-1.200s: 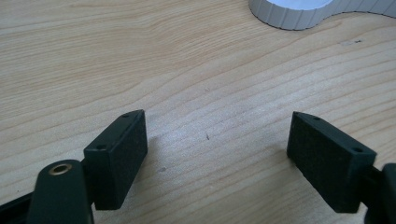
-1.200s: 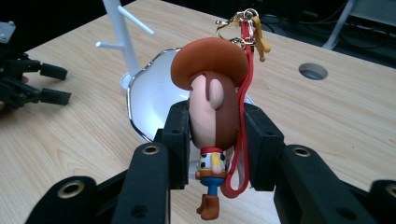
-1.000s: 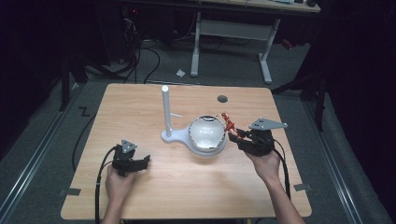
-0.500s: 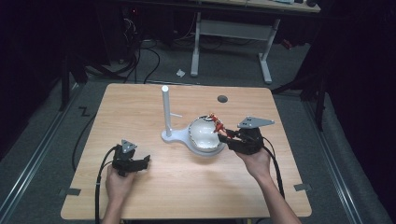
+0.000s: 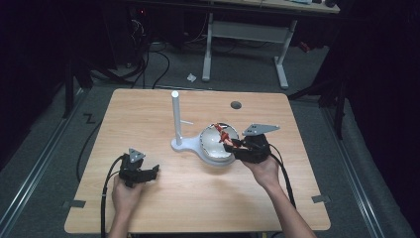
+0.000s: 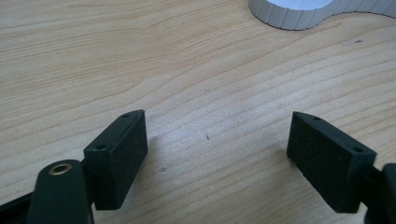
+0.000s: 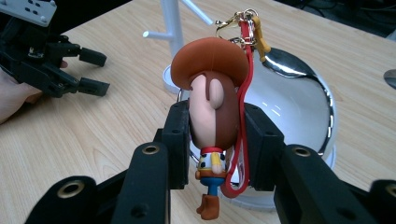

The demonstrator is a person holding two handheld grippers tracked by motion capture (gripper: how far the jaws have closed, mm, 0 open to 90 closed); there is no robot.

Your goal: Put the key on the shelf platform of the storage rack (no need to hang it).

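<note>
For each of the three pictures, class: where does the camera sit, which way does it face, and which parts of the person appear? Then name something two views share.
High view: above the person's side, facing forward and down on the table; both forearms, left tongs, right tongs.
Left gripper view: on the left tongs, facing the wood between open jaws.
Right gripper view: on the right tongs, clamping a cowboy keychain before the bowl.
Shared: white stand, high and right gripper views.

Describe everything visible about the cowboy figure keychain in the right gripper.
The cowboy figure keychain is a small rubbery-looking doll: brown hat, oversized head, yellow shirt, blue trousers, brown boots. A red strap loops to gold clips at its top. The right gripper pinches its head, holding it upright over the shiny bowl.
</note>
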